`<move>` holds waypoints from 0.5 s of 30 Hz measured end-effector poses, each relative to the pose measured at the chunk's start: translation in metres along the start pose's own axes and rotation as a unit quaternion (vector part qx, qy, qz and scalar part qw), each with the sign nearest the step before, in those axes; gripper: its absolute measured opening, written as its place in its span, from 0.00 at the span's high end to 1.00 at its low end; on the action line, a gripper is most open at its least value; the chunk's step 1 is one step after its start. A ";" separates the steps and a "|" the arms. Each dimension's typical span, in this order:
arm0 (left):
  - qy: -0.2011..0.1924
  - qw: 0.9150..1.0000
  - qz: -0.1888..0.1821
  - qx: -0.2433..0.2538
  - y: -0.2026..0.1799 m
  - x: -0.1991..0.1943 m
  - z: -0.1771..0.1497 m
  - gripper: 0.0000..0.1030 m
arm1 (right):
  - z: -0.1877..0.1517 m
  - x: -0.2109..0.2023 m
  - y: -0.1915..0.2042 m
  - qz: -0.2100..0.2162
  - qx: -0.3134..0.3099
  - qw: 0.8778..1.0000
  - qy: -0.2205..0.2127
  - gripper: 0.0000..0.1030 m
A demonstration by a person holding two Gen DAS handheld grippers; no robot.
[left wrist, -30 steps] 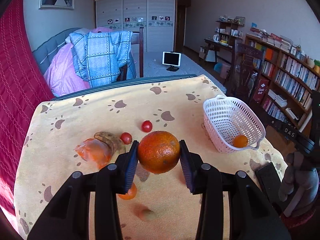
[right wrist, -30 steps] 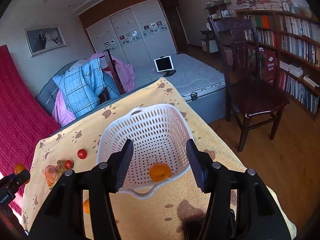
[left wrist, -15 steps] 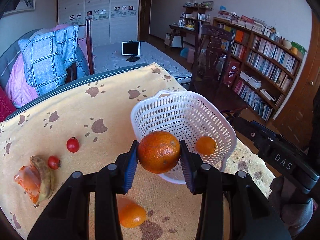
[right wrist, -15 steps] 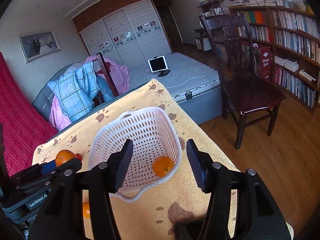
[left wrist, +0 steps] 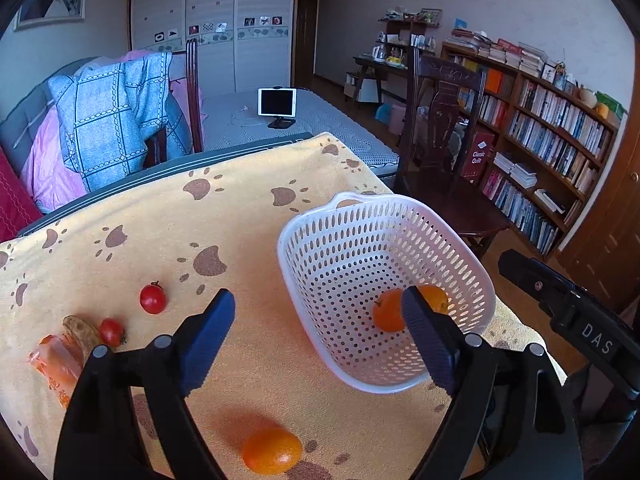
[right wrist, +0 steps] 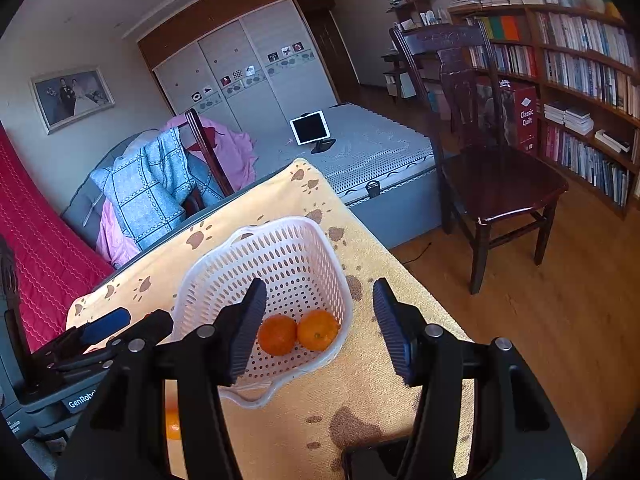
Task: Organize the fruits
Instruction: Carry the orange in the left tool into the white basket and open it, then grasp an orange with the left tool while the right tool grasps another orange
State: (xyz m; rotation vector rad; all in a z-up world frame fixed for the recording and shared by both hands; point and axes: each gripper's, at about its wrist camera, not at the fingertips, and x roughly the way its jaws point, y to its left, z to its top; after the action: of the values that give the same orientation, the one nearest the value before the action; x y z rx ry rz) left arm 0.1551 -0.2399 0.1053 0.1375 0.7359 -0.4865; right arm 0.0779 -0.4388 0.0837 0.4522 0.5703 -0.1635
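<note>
Nearest the left wrist camera, the left gripper (left wrist: pixel 318 332) has its blue-padded jaws opening wide with nothing between them, poised over the near rim of the white basket (left wrist: pixel 312 216). Just under it a loose orange (left wrist: pixel 272 456) lies on the yellow paw-print cloth (left wrist: pixel 240 220), outside the basket. The right gripper (right wrist: pixel 320 322) hangs over the basket's near right corner with its jaws parted and empty, pressing on nothing. In the basket's near end two oranges (right wrist: pixel 298 334) sit side by side, touching each other; from the left wrist view the right finger partly hides them. To the left on the cloth an orange plastic wrapper (left wrist: pixel 56 364) lies against a brownish banana (left wrist: pixel 82 332), with one cherry tomato (left wrist: pixel 111 332) touching that banana and a second cherry tomato (left wrist: pixel 153 299) a little farther off, both well apart from the basket. Beyond the table's far edge a chair draped with a blue checked blanket (left wrist: pixel 116 120) stands before a grey bed, where a tablet (left wrist: pixel 277 102) is propped upright. A dark wooden chair (right wrist: pixel 492 168) stands to the right on the wood floor, with a bookshelf (right wrist: pixel 580 80) along the wall behind it and a white wardrobe (right wrist: pixel 248 76) at the far end.
</note>
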 end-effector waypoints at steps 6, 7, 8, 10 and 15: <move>-0.010 1.000 0.009 -0.015 0.013 -0.014 -0.003 0.14 | -0.002 -0.005 0.011 0.012 -0.013 1.000 -0.002 0.44; -0.011 1.000 0.010 -0.019 0.016 -0.016 -0.004 0.14 | -0.003 -0.006 0.013 0.014 -0.015 1.000 -0.002 0.44; -0.011 1.000 0.011 -0.023 0.018 -0.018 -0.005 0.14 | -0.003 -0.006 0.015 0.016 -0.018 1.000 -0.002 0.44; -0.013 0.999 0.018 -0.029 0.022 -0.023 -0.006 0.14 | -0.005 -0.007 0.017 0.023 -0.020 1.000 0.000 0.43; -0.023 0.998 0.035 -0.044 0.038 -0.040 -0.010 0.13 | -0.007 -0.014 0.026 0.037 -0.028 0.999 -0.005 0.32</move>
State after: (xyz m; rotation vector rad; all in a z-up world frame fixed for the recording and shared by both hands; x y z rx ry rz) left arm 0.1413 -0.1888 0.1235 0.0696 0.7032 -0.3898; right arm 0.0699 -0.4125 0.0957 0.4177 0.5470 -0.0787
